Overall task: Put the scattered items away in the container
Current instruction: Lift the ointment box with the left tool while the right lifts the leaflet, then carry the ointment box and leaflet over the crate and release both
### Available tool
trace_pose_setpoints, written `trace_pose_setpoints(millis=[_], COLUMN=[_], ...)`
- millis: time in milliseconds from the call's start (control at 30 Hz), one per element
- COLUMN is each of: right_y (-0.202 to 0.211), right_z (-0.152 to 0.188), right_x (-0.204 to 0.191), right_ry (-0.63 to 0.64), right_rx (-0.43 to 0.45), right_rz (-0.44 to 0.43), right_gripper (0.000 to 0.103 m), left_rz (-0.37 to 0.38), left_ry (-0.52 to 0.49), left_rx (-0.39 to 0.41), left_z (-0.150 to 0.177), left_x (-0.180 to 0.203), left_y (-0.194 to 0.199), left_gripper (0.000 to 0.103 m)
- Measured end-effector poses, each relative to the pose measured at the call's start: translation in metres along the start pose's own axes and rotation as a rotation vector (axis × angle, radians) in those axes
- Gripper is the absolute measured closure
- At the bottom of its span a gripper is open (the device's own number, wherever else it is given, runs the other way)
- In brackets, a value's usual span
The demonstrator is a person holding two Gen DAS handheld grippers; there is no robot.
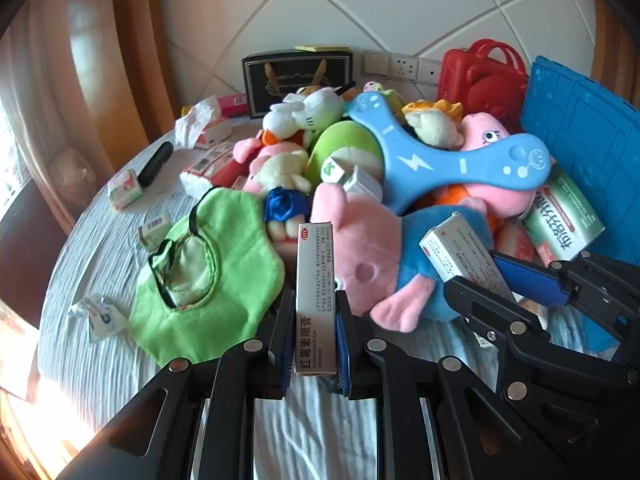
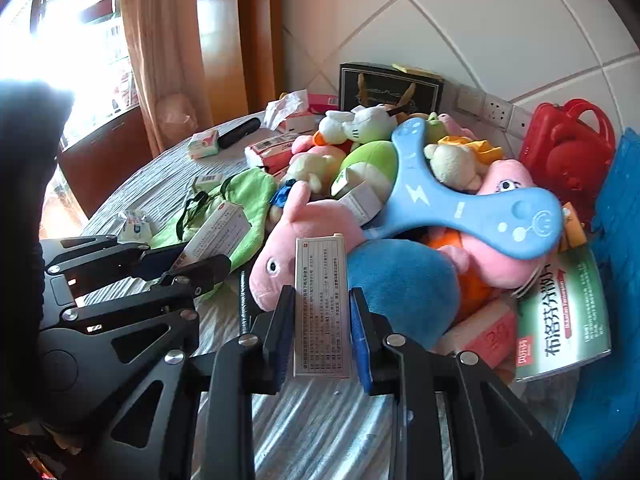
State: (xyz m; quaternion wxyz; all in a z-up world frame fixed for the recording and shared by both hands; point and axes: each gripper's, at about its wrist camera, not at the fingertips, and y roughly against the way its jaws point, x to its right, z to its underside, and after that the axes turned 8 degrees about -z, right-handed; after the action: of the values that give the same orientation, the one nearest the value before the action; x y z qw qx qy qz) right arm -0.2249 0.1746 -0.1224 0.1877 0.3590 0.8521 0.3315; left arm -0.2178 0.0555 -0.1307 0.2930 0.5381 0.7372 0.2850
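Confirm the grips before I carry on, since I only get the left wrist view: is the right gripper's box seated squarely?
Observer: Yes. The white box stands upright between both pads of the right gripper, its printed table facing the camera.
Operator: Anything near my left gripper that I can't see?
Observer: What looks like a dark sleeve fills the frame's left edge, behind the left gripper holding the ointment box.
Operator: What lies past the right box?
Observer: The pink pig plush, its eye showing, just beyond it.
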Motion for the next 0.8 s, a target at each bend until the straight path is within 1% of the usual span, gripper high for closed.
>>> trace_pose_setpoints(millis=[100, 267, 467, 567, 667, 800], right_y=[0.024, 0.072, 0.149, 0.193, 0.236, 0.284], right_z=[-0.007, -0.016, -0.029, -0.031, -0.025, -0.007], right_x=[0.008, 0.024, 0.048, 0.059, 0.076, 0.102], right_ry=[-0.021, -0.048, -0.091, -0.108, -0.143, -0.196], right_rx=[0.037, 0.102, 0.21, 0.278, 0.334, 0.369], right_rz=[0.076, 0.22, 0.392, 0.492, 0.587, 0.685], right_gripper=[0.077, 0.077, 0.077, 0.077, 0.077, 0.077], left_rz=[0.05, 0.141, 0.259, 0.316, 0.369, 0.457], left_ry=[-0.038, -0.093, -0.141, -0.171, -0.199, -0.248], left_rx=[0.046, 0.14, 0.268, 0.33, 0.377, 0.411], left_z=[-0.016, -0.044, -0.083, -0.099, -0.11, -0.12], left_x=[0.014, 0.044, 0.088, 0.118, 0.152, 0.206], left_y=[0.012, 0.042, 0.089, 0.117, 0.142, 0.174], left_gripper=[0.086, 0.086, 0.086, 0.086, 0.086, 0.086])
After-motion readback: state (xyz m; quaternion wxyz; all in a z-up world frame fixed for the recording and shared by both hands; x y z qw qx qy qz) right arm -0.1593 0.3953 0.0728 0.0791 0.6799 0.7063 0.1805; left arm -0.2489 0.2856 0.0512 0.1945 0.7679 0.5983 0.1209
